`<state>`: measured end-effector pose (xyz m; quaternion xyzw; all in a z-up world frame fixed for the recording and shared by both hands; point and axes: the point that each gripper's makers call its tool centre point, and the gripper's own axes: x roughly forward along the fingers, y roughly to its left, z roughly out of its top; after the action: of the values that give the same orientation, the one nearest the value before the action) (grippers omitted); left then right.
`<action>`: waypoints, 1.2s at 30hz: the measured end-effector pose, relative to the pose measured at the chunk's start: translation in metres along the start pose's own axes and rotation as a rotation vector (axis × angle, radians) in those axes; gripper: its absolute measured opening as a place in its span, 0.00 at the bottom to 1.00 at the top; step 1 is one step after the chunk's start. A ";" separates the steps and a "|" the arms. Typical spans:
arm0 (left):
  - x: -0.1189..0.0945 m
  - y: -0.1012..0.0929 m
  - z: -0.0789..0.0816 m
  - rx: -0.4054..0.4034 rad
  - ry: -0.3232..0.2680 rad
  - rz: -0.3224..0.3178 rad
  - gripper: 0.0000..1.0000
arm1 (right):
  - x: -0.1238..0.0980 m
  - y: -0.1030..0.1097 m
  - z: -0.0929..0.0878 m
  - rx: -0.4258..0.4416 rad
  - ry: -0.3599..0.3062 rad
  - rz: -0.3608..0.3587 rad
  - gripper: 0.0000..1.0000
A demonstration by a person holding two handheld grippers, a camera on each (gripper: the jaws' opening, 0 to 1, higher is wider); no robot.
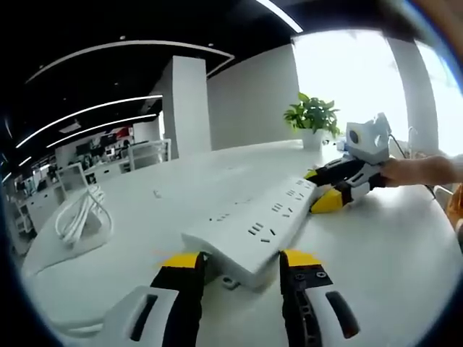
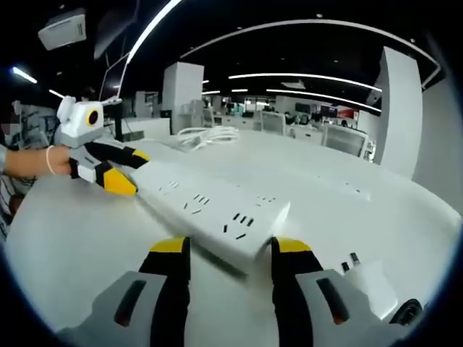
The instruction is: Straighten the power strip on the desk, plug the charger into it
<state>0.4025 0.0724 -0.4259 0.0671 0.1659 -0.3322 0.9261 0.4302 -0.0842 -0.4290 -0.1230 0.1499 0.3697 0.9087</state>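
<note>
Lengthwise, power strip (image 1: 253, 228) spans between both tools' open jaws.

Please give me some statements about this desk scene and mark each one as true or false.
1. The power strip lies on the white desk with one gripper at each end. True.
2. The left gripper has its jaws open, standing either side of the near end of the strip. True.
3. A coiled white cable lies on top of the power strip. False: it lies on the desk, apart from the strip.
4. A potted plant stands on the desk beyond the far end of the strip. True.
5. The right gripper holds a charger between its jaws. False: the end of the power strip sits between them.
</note>
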 end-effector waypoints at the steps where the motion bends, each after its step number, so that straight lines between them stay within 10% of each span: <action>1: 0.000 0.000 0.000 0.002 0.000 -0.002 0.42 | 0.000 0.000 0.000 0.001 0.000 0.000 0.44; 36: 0.002 0.014 0.001 0.040 -0.018 -0.095 0.42 | -0.003 0.005 0.003 0.124 -0.024 -0.078 0.39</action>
<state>0.4134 0.0815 -0.4256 0.0745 0.1539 -0.3796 0.9092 0.4252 -0.0815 -0.4263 -0.0680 0.1569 0.3253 0.9300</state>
